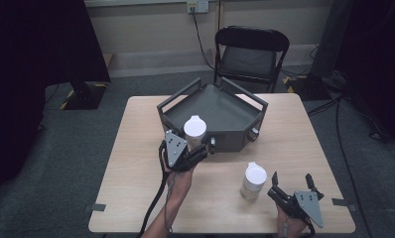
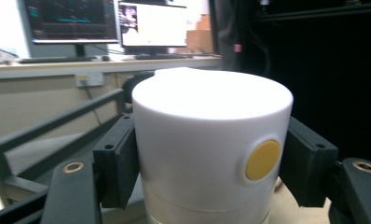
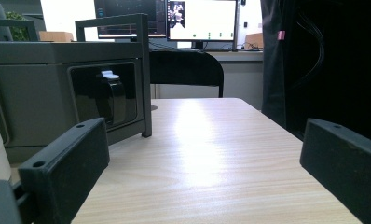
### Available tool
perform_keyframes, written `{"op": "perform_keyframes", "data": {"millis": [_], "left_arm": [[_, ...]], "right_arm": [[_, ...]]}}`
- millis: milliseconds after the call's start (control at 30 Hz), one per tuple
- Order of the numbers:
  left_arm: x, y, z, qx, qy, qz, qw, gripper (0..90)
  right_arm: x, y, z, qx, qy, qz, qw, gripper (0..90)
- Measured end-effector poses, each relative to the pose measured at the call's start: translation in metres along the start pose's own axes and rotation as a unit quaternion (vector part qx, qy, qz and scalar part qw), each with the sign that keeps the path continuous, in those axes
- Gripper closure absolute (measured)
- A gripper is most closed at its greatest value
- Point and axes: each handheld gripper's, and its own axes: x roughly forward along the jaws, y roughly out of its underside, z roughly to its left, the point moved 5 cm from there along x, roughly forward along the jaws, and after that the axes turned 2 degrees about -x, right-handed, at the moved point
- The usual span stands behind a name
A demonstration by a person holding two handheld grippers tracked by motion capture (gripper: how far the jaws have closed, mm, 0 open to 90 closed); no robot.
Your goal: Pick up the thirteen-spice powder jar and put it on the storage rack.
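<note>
High view: left tongs (image 1: 201,148) clamp a white lidded cup (image 1: 195,131) at the front edge of the dark grey tray (image 1: 213,106), which sits at the far middle of the worktop (image 1: 136,163).
Left gripper view: both black pads press the held cup's (image 2: 207,154) sides; a yellow round dot (image 2: 263,159) faces the camera; the tray's rail (image 2: 58,121) lies beyond.
Right tongs (image 1: 294,184): released, jaws spread with nothing between them, resting low at the worktop's near right corner.
Second cup (image 1: 253,181): white, lidded, upright on the worktop, just beside the right tongs, untouched.
Right gripper view: bare worktop (image 3: 207,154) between the spread jaws, tray's side (image 3: 48,88) at the left.
Step in hand: by the look of it, carrying the first cup to the tray.
Next move: probably clear the rail, set the cup down upright inside, then let go.
</note>
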Motion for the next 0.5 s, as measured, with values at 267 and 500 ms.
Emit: {"op": "perform_keyframes", "data": {"millis": [267,500], "left_arm": [[0.014,-0.01,0.003,-0.009,-0.015,-0.007,0.9998,30.8],[0.03,-0.031,0.003,-0.001,-0.018,-0.002,0.9998,30.8]], "right_arm": [[0.0,0.0,0.0,0.0,0.0,0.0,1.0,0.0],[0.0,0.0,-0.001,0.0,-0.002,0.0,1.0,0.4]]}}
